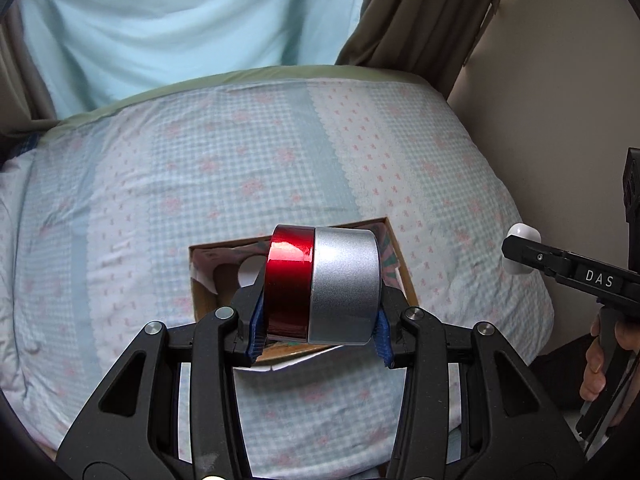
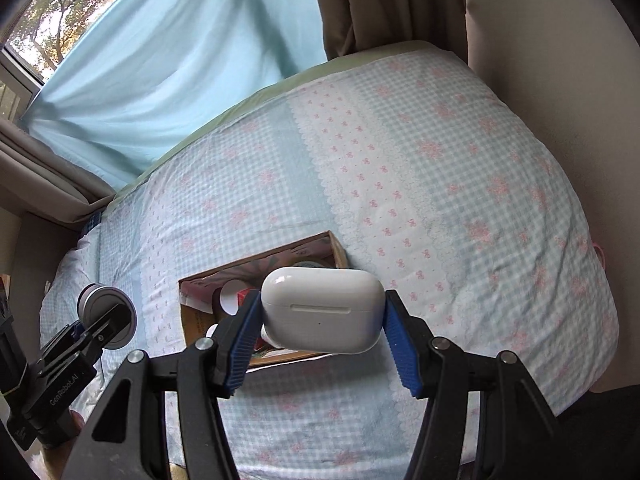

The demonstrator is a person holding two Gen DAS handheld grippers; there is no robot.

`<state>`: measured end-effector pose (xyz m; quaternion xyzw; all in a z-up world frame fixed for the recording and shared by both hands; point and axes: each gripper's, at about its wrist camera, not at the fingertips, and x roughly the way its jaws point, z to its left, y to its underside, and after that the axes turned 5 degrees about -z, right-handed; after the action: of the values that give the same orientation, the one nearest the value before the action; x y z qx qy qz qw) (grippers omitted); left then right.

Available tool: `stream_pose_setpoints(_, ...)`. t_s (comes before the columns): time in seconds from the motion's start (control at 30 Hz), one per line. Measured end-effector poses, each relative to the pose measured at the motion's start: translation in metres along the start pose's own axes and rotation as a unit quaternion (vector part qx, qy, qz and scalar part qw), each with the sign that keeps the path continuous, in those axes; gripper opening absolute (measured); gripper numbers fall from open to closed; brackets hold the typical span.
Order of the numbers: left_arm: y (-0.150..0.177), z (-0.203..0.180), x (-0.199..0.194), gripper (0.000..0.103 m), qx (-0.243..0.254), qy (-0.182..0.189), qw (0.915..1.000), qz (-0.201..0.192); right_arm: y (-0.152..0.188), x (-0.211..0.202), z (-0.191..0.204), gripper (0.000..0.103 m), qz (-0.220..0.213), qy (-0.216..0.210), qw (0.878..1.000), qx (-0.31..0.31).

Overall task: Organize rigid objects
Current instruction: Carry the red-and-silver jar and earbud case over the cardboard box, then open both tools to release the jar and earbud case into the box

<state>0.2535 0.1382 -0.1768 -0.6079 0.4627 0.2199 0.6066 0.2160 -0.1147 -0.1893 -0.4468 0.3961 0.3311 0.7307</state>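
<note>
My left gripper [image 1: 320, 322] is shut on a red and silver round tin [image 1: 326, 286], held on its side above an open cardboard box [image 1: 396, 252] on the bed. My right gripper [image 2: 320, 330] is shut on a white earbud case [image 2: 322, 308], held above the same box [image 2: 200, 320]. In the left wrist view the right gripper [image 1: 520, 256] shows at the right edge with the white case [image 1: 524, 234] between its fingers. In the right wrist view the left gripper [image 2: 104, 332] shows at lower left with the tin's silver face [image 2: 106, 300]. The box holds patterned paper and small items, partly hidden.
The bed carries a blue and pink checked quilt [image 1: 240, 168]. A light blue curtain [image 1: 160, 20] and brown drapes [image 1: 420, 12] hang behind it. A beige wall [image 1: 560, 100] runs along the bed's right side. A window [image 2: 48, 12] shows at upper left.
</note>
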Motion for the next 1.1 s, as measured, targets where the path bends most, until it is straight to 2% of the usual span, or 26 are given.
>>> stream_pose_setpoints(0.2, 0.017, 0.037, 0.006, 0.039, -0.004, -0.008, 0.9999, 0.014, 0.025, 0.017, 0.044, 0.055, 0.024, -0.011, 0.999, -0.024)
stream_pose_setpoints(0.4, 0.028, 0.066, 0.033, 0.039, -0.034, -0.017, 0.9987, 0.033, 0.041, 0.048, 0.064, 0.055, 0.059, -0.019, 0.997, -0.056)
stream_pose_setpoints(0.63, 0.037, 0.095, 0.087, 0.039, -0.062, -0.035, 0.9948, 0.073, 0.05, 0.104, 0.071, 0.055, 0.107, -0.01, 0.989, -0.102)
stream_pose_setpoints(0.77, 0.037, 0.112, 0.124, 0.039, -0.073, -0.04, 0.9906, 0.108, 0.052, 0.14, 0.07, 0.055, 0.142, -0.008, 0.984, -0.108)
stream_pose_setpoints(1.1, 0.043, 0.132, 0.212, 0.039, -0.057, -0.061, 0.9761, 0.201, 0.061, 0.208, 0.062, 0.055, 0.214, 0.023, 0.969, -0.117)
